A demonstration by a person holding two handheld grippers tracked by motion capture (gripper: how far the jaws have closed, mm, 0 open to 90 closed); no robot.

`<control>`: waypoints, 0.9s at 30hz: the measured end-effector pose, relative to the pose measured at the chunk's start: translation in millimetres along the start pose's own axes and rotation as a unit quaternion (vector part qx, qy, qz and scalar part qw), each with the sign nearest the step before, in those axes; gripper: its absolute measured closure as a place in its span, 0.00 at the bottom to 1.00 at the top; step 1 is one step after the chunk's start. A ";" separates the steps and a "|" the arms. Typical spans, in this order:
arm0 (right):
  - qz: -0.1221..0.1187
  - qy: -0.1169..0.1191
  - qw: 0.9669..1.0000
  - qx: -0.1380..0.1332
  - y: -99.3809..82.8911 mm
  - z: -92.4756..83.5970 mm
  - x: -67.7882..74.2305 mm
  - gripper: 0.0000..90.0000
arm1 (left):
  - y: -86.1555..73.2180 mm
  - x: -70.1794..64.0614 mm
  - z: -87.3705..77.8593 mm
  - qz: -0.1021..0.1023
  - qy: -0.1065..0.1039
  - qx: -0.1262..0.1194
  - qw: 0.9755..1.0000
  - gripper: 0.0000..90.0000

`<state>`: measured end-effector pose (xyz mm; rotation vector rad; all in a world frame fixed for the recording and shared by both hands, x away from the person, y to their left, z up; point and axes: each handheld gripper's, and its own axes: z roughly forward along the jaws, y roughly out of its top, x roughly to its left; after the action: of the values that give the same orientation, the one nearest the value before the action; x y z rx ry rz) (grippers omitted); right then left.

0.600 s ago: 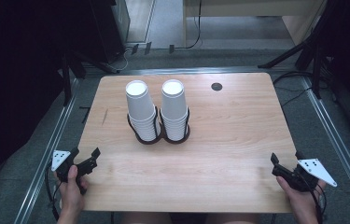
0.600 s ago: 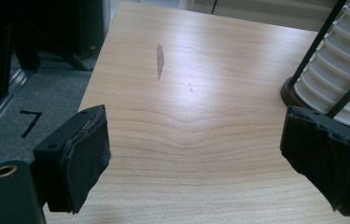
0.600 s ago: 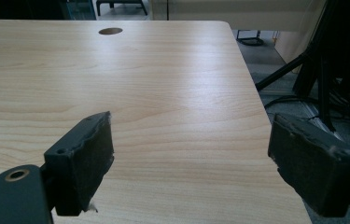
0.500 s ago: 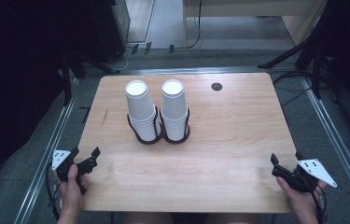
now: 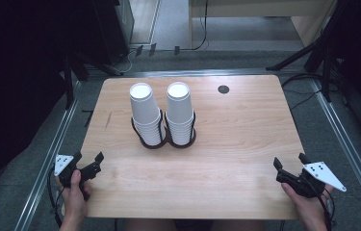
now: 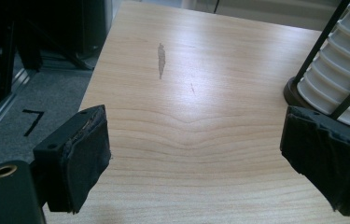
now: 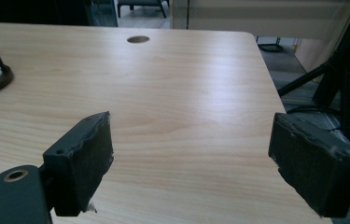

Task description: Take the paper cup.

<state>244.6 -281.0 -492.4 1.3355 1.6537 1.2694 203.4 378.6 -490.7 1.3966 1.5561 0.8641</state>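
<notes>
moved: nothing we can see; both hands rest where they were
cups: two tall white ribbed stacks in a black wire holder, mid counter
left gripper: our jaws spread, empty
right gripper: jaws spread, empty
</notes>
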 end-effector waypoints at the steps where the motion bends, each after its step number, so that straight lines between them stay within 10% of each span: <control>1: -0.003 0.000 1.000 -0.001 2.7 -0.3 2.3 0.16 | -0.2 0.0 -0.2 0.000 0.000 0.000 1.000 0.09; 27: -0.027 0.047 0.998 -0.012 75.5 20.3 51.2 0.16 | -0.3 0.9 0.0 -0.005 -0.003 -0.001 1.000 0.09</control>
<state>274.1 -225.4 -423.3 1.2259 1.7207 1.3351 203.3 379.4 -491.1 1.3886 1.5558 0.8544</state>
